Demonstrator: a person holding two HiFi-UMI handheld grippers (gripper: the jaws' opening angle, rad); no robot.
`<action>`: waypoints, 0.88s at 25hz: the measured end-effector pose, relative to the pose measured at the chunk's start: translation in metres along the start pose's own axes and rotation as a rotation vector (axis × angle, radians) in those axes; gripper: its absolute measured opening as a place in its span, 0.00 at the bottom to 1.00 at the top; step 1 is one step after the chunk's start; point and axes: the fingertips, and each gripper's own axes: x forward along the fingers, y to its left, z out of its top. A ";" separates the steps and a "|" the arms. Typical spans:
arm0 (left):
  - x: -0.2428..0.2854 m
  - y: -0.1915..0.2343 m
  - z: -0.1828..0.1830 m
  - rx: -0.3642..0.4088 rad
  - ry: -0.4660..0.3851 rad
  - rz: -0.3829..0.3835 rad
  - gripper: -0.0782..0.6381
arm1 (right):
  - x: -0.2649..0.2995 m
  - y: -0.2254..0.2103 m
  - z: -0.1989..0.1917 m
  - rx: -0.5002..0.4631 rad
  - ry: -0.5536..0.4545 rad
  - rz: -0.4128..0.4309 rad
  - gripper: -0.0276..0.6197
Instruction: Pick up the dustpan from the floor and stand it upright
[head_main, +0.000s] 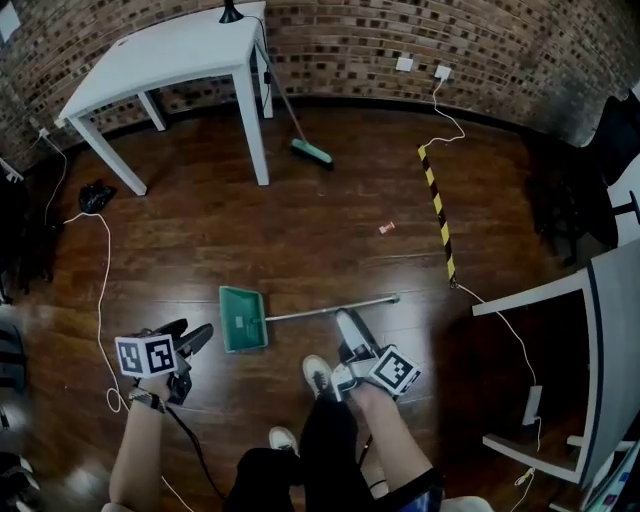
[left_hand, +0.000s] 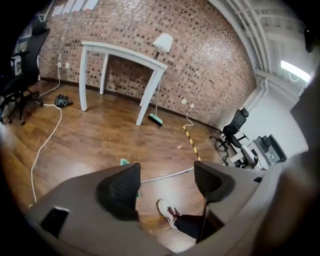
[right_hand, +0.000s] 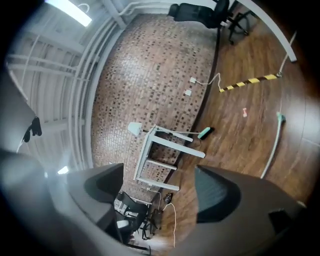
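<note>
The dustpan lies flat on the wooden floor, its green pan (head_main: 243, 318) to the left and its long metal handle (head_main: 332, 310) running off to the right. My left gripper (head_main: 186, 337) hovers low, left of the pan and apart from it, jaws open and empty. In the left gripper view a green corner of the pan (left_hand: 124, 161) and the handle (left_hand: 167, 175) show beyond the open left gripper (left_hand: 165, 187). My right gripper (head_main: 350, 335) is just below the handle's middle, open and empty. The right gripper view is rolled sideways; its open gripper (right_hand: 160, 187) frames the far wall, with the handle (right_hand: 272, 147) at right.
A white table (head_main: 170, 55) stands at the back left with a broom (head_main: 310, 150) leaning beside it. A yellow-black strip (head_main: 437, 205), white cables (head_main: 100, 290) and a small pink scrap (head_main: 386, 228) lie on the floor. Grey furniture (head_main: 600, 330) sits at right. The person's shoe (head_main: 318, 375) is between the grippers.
</note>
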 end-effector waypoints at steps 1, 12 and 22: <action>0.026 0.015 -0.011 -0.009 0.026 0.014 0.59 | 0.007 -0.028 -0.006 0.011 -0.003 -0.006 0.75; 0.214 0.169 -0.106 0.036 0.219 0.120 0.54 | 0.061 -0.287 -0.075 0.063 0.004 -0.075 0.78; 0.271 0.242 -0.141 0.029 0.266 0.130 0.53 | 0.070 -0.458 -0.147 0.136 0.075 -0.175 0.78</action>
